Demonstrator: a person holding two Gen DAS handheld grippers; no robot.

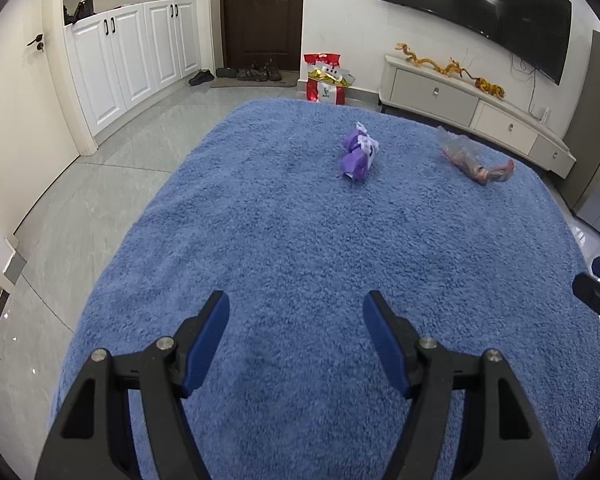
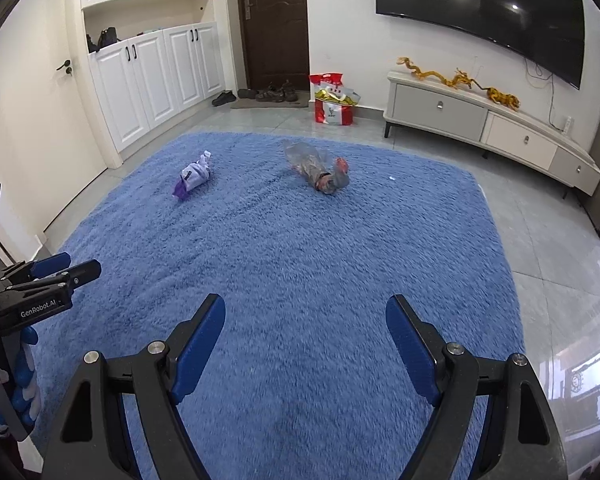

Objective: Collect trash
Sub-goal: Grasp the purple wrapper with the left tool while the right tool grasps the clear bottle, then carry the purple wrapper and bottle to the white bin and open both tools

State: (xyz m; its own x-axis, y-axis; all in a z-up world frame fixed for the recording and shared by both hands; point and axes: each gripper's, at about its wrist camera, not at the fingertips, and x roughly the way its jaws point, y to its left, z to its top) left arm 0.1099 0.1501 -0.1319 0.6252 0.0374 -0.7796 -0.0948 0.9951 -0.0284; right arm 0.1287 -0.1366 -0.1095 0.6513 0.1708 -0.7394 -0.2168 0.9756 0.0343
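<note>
Both tongs, left and right, hover released and empty over the near rug, likely readied for the purple wrapper and clear bag lying apart farther on

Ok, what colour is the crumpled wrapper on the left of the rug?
Purple with white patches; the crumpled wrapper shows best in the left wrist view.

a crumpled purple-and-white wrapper lies on its side at twelve o'clock; a crushed clear plastic bottle lies at two o'clock.
</note>
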